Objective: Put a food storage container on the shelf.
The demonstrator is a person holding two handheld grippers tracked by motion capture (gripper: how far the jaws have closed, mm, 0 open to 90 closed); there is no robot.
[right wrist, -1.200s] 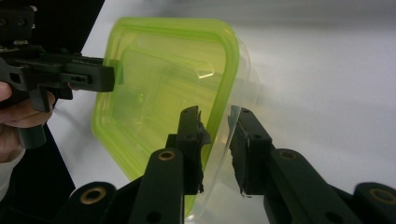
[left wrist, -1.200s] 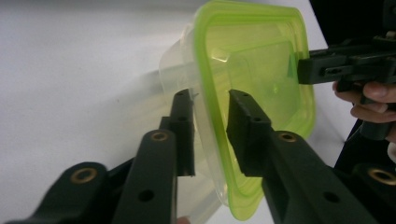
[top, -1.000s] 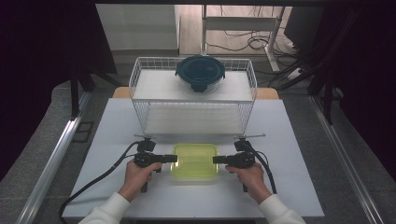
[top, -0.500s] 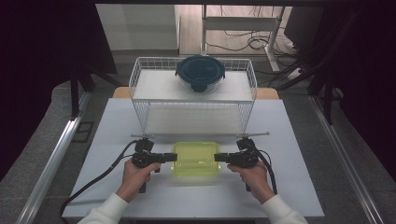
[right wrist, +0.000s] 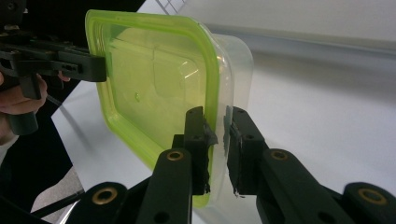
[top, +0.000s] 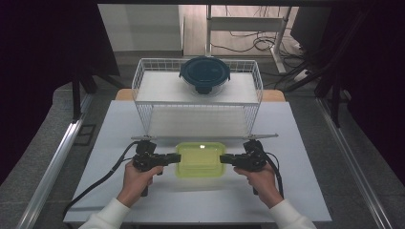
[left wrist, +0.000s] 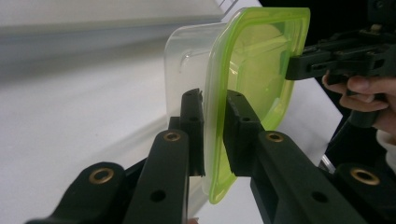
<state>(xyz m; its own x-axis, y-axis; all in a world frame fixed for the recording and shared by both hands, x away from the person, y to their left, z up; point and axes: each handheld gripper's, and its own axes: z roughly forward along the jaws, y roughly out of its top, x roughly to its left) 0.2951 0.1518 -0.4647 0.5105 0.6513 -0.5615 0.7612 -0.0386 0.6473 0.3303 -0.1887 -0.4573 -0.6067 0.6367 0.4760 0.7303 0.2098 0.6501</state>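
- The green-lidded container is pinched at its 9 o'clock rim by the left gripper.
- Its 3 o'clock rim is pinched by the right gripper.
- Open table is left at 6 o'clock; the wire basket stands near at 12.

Bright table, dark surroundings; nearby tool jaws blurred

A lidded box sits near the front of the surface, between the left gripper and right gripper. Behind it stands a wire rack with a round container on top.
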